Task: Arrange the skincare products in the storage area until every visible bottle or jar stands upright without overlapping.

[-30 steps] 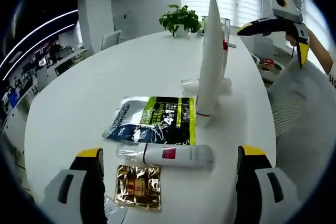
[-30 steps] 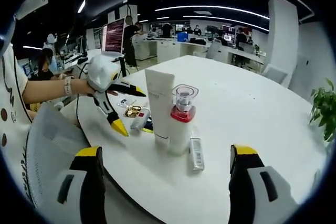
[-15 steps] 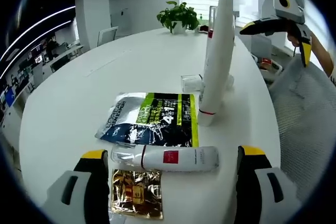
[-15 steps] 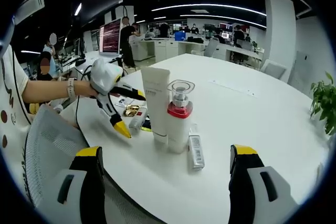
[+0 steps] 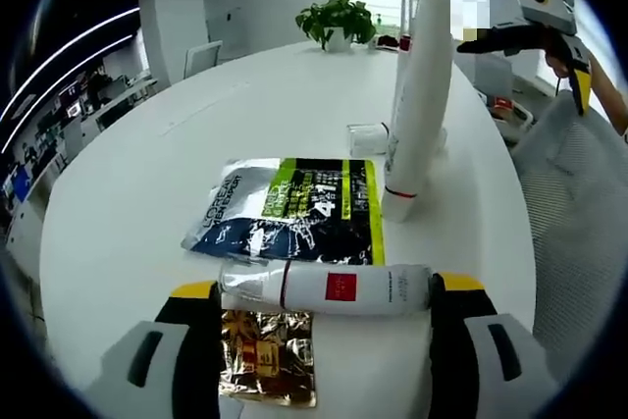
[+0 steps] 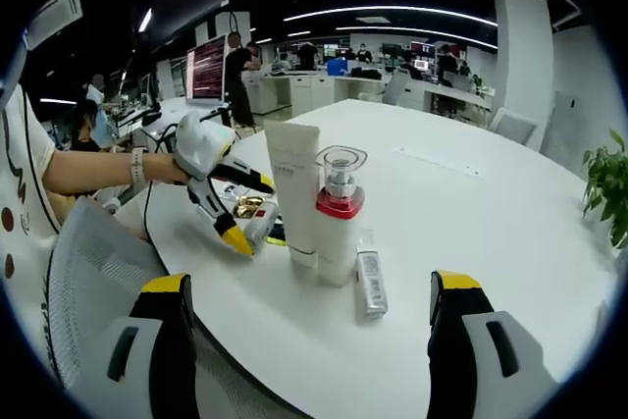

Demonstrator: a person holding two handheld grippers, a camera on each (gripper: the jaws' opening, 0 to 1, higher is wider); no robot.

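**Skincare products: two standing, the rest lying flat**

Skincare products are on the white table (image 5: 147,174). In my left gripper view, the left gripper (image 5: 319,316) has its jaws spread wide, one at each end of a white bottle with a red square label (image 5: 324,288) that lies on its side between them; I cannot tell whether the jaws touch it. Just below it a gold sachet (image 5: 267,368) lies flat, and beyond it a dark and green sachet (image 5: 294,211), also flat. A tall white tube (image 5: 420,95) stands upright on its cap just beside that sachet.

In my right gripper view, the right gripper (image 6: 304,350) is spread wide with nothing between the jaws, well apart from the products. The tube stands beside an upright pump bottle with a red collar (image 6: 337,218); I cannot tell whether they touch. A small white tube (image 6: 370,284) lies flat near the pump bottle's base. A potted plant (image 5: 337,22) stands at the far side of the table.
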